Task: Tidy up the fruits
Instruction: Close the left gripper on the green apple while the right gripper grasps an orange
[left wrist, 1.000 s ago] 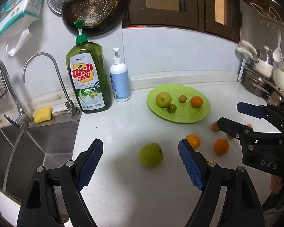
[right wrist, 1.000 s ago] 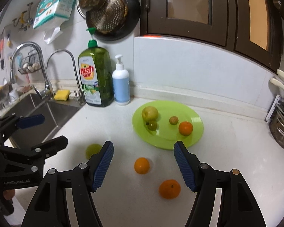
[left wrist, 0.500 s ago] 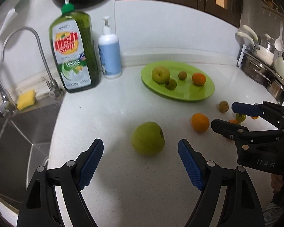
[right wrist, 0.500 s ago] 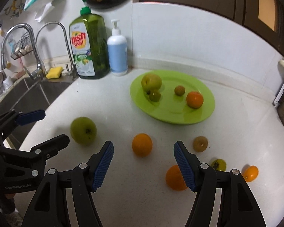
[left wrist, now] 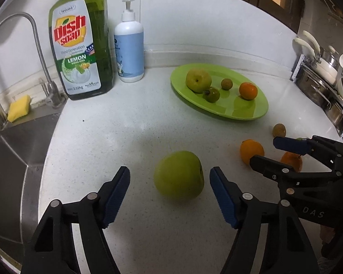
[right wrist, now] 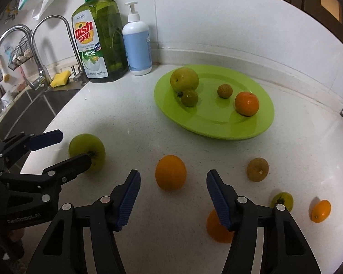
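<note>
In the left wrist view, the left gripper [left wrist: 169, 182] had its fingers spread wide, with a green apple [left wrist: 179, 178] on the counter [left wrist: 125, 125] between the blue pads and touching neither. Further back sat a green plate [left wrist: 247, 111] that held a second apple [left wrist: 198, 80], a small green fruit [left wrist: 212, 94], a small brown fruit [left wrist: 226, 84] and an orange [left wrist: 248, 90]. To the right, the right gripper [left wrist: 269, 153] reached in with its fingers apart, near an orange on the counter [left wrist: 249, 150], another orange [left wrist: 290, 159] partly behind it, and a brown fruit [left wrist: 279, 130]. A dish soap bottle [left wrist: 80, 41] and a pump bottle [left wrist: 129, 48] stood against the wall beside a sink [left wrist: 9, 159].

In the right wrist view, the right gripper [right wrist: 173, 183] was open around the loose orange [right wrist: 170, 175] without touching it. A second orange [right wrist: 217, 228] lay partly hidden under its right finger. A brown fruit [right wrist: 258, 169], a small green fruit [right wrist: 283, 201] and a little oval orange fruit [right wrist: 321, 211] lay to the right. The left gripper [right wrist: 64, 147] straddled the green apple [right wrist: 87, 150], fingers apart.
</note>
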`<action>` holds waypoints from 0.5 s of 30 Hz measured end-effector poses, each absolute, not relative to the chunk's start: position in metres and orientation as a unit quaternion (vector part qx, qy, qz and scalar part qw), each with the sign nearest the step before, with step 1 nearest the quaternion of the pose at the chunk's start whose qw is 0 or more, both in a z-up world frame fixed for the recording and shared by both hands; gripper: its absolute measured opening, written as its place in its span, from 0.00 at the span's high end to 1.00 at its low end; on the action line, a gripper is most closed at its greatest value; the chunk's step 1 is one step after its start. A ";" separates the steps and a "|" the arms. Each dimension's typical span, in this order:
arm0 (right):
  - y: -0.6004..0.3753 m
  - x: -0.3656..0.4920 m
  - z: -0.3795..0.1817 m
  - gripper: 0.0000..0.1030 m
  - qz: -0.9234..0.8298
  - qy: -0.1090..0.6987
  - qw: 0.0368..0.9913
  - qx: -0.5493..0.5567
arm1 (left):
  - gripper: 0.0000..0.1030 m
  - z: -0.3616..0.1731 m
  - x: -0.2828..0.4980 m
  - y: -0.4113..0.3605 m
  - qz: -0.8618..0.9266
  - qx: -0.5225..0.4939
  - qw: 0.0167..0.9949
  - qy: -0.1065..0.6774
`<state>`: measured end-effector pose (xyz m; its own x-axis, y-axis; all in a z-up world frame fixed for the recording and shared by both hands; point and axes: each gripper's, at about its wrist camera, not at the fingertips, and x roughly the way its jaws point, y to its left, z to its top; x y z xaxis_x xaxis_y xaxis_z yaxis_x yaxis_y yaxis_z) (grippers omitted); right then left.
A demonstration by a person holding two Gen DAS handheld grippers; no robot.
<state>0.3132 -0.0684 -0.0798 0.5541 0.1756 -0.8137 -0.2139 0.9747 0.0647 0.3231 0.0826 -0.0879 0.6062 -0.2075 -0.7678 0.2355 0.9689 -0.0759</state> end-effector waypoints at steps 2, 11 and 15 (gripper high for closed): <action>-0.069 0.316 -0.082 0.47 0.113 0.464 0.878 -0.018 | 0.36 -0.089 0.325 0.083 -0.127 0.011 0.894 0.430; -0.067 0.324 -0.089 0.54 0.118 0.475 0.872 -0.011 | 0.49 -0.095 0.330 0.085 -0.138 -0.012 0.881 0.453; -0.065 0.324 -0.090 0.58 0.122 0.477 0.871 -0.012 | 0.54 -0.096 0.330 0.083 -0.146 -0.015 0.878 0.456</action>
<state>0.3243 -0.0655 -0.0902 0.5159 0.2010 -0.8328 -0.2230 0.9701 0.0959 0.3302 0.0830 -0.0956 0.5411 -0.2696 -0.7966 0.2418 0.9571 -0.1596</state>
